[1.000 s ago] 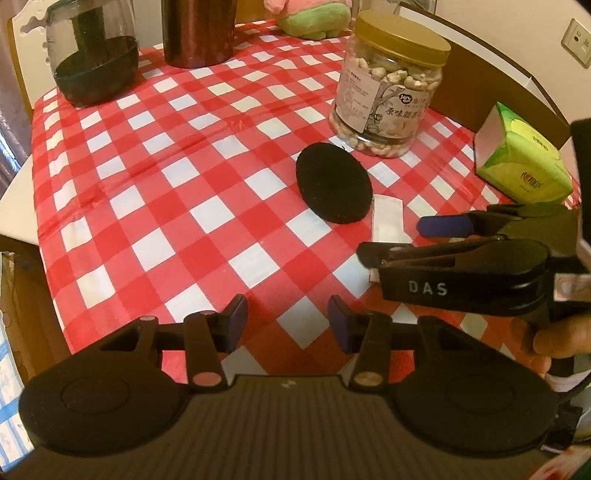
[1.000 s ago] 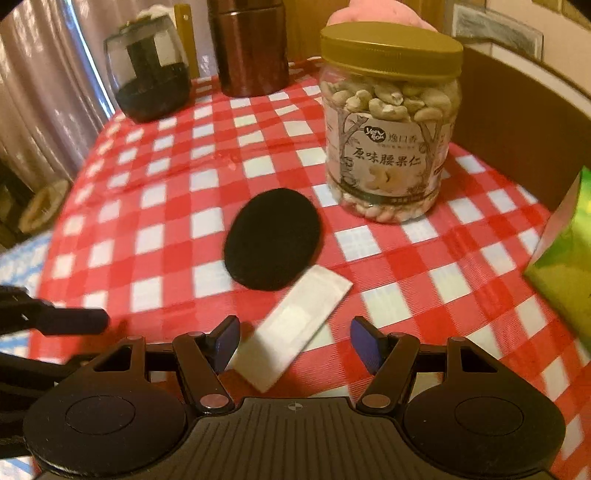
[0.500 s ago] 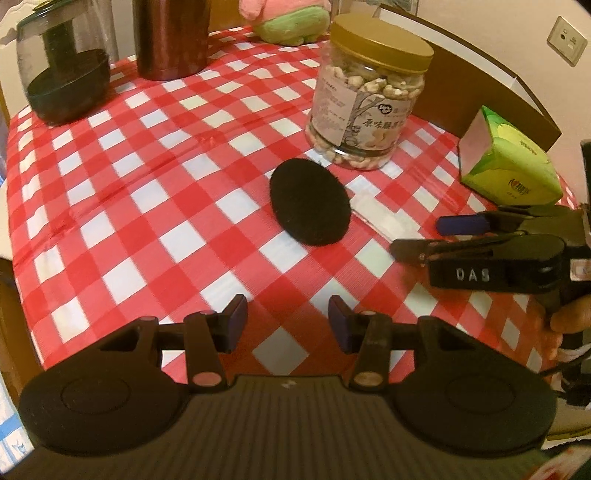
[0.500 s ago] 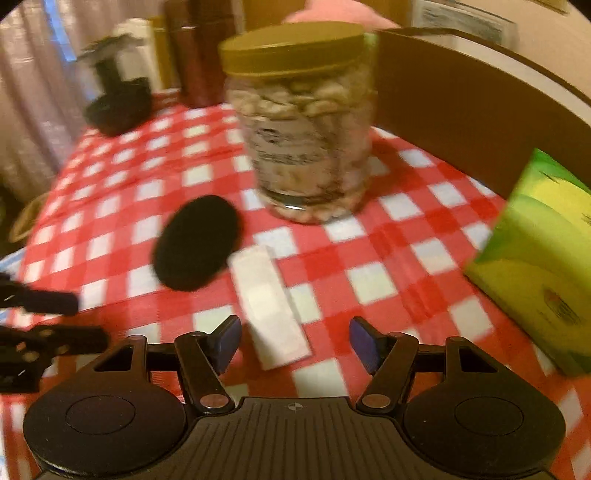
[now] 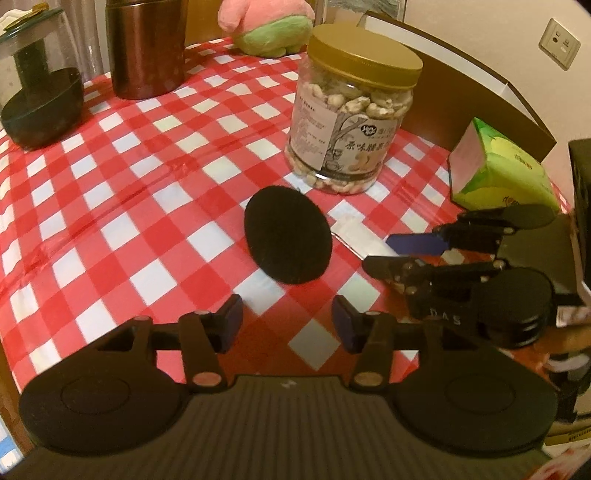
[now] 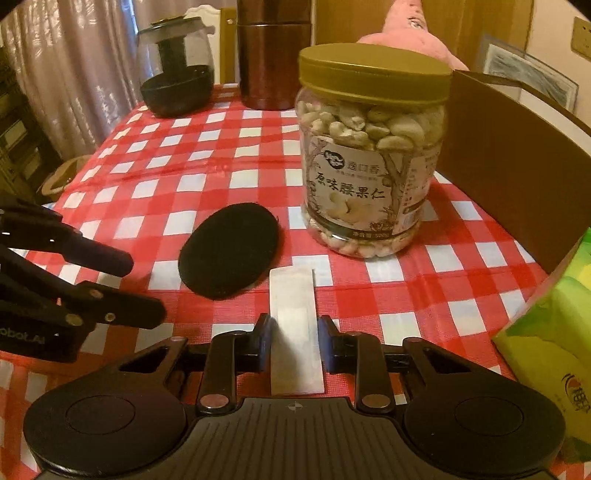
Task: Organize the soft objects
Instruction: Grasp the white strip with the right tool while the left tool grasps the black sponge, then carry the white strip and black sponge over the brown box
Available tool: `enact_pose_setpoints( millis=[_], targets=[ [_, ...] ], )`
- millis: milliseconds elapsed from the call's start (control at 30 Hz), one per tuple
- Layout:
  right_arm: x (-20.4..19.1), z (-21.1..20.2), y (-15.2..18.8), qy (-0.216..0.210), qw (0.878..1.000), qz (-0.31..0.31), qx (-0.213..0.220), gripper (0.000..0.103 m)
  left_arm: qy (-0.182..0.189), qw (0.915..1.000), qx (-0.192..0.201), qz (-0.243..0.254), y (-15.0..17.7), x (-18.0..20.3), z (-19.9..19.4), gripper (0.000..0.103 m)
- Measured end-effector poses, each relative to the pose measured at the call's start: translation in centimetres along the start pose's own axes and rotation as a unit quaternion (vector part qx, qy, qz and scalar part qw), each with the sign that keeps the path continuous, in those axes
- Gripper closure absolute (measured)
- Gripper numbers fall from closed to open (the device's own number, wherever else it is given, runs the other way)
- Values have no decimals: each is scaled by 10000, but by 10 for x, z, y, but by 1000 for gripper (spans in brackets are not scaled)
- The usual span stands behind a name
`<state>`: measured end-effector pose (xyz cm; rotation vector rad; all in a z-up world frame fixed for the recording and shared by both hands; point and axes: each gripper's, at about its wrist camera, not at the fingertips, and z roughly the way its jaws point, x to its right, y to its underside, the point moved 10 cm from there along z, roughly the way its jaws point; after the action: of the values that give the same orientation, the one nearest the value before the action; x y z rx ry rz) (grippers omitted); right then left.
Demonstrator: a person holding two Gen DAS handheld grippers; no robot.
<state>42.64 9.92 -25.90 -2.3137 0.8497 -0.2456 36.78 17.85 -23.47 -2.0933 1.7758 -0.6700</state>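
The right claw (image 6: 294, 341) has just been closing edgewise on the white packet (image 6: 295, 325), flat on the counter (image 6: 229, 155). The left claw (image 5: 287, 325) hangs released, black pad (image 5: 286, 239) just ahead.

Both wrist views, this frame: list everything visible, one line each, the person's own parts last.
tablecloth: one, red and white check, covering the table
black pad: one, black oval, flat at the centre, left of the white strip
white strip: one, white, flat, its near end between the right gripper's fingers
nut jar: one, clear with gold lid, behind the strip
brown canister: one, dark brown, far edge
glass pot: one, clear with black base, far left
plush toy: one, pink and green, far edge
tissue pack: one, green, right side
cardboard box: one, brown, right
left gripper: black, open over the cloth
right gripper: black, closing around the strip
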Motion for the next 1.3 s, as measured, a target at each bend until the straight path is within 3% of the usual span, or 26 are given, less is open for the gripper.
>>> enact_pose_setpoints(
  millis=[67, 267, 467, 533, 633, 833, 967, 1067, 1300],
  targets=[
    [6, -1, 0, 158, 9998, 138, 2, 75, -6, 10000, 15, 2, -4, 1, 4, 44],
    [36, -3, -2, 581, 9960, 681, -6, 75, 24, 9998, 12, -182, -15, 1, 20, 41],
    [51, -6, -1, 602, 9927, 1040, 43, 75, -78, 9999, 68, -57, -28, 8, 37, 37],
    [51, -6, -1, 558, 9925, 1085, 50, 72, -199, 9997, 88, 67, -32, 12, 43, 37],
    [48, -5, 0, 552, 9935, 995, 24, 58, -353, 9990, 140, 232, -37, 15, 49, 38],
    [46, -5, 2, 567, 9952, 794, 106, 56, -527, 9974, 236, 437, -41, 14, 54, 43],
    [46, -5, 3, 535, 9959, 722, 105, 60, -547, 9966, 282, 547, -39, 13, 52, 47],
    [43, -6, 3, 517, 9964, 664, 91, 75, -519, 9970, 254, 506, -37, 13, 49, 47],
    [40, -10, 6, 442, 9965, 714, 13, 79, -442, 9977, 147, 499, -27, 18, 42, 47]
  ],
)
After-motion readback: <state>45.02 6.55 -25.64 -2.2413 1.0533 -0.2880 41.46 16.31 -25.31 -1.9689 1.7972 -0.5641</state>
